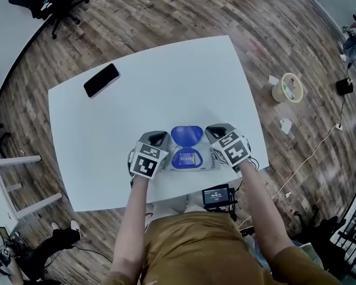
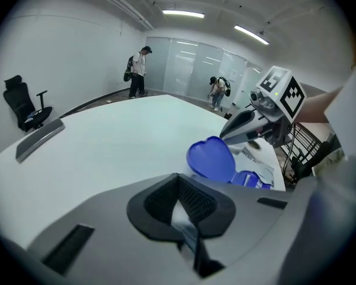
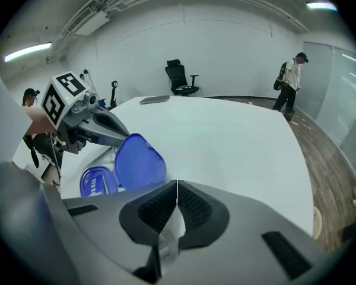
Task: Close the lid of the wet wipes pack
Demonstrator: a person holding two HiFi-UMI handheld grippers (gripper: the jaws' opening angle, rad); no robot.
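Note:
The wet wipes pack (image 1: 188, 158) lies near the table's front edge, its blue lid (image 1: 186, 135) flipped open and standing up on the far side. My left gripper (image 1: 156, 138) rests just left of the pack and my right gripper (image 1: 219, 130) just right of it, both apart from it. In the left gripper view the gripper (image 2: 178, 178) is shut on nothing, with the lid (image 2: 211, 158) ahead to the right. In the right gripper view the gripper (image 3: 177, 186) is likewise shut and empty, with the lid (image 3: 140, 161) ahead to the left, above the pack's blue opening frame (image 3: 97, 183).
A black phone (image 1: 101, 80) lies at the far left of the white table (image 1: 166, 82). A roll of tape (image 1: 288, 88) and paper scraps lie on the wooden floor to the right. An office chair (image 3: 181, 77) stands beyond the table, and people stand far off.

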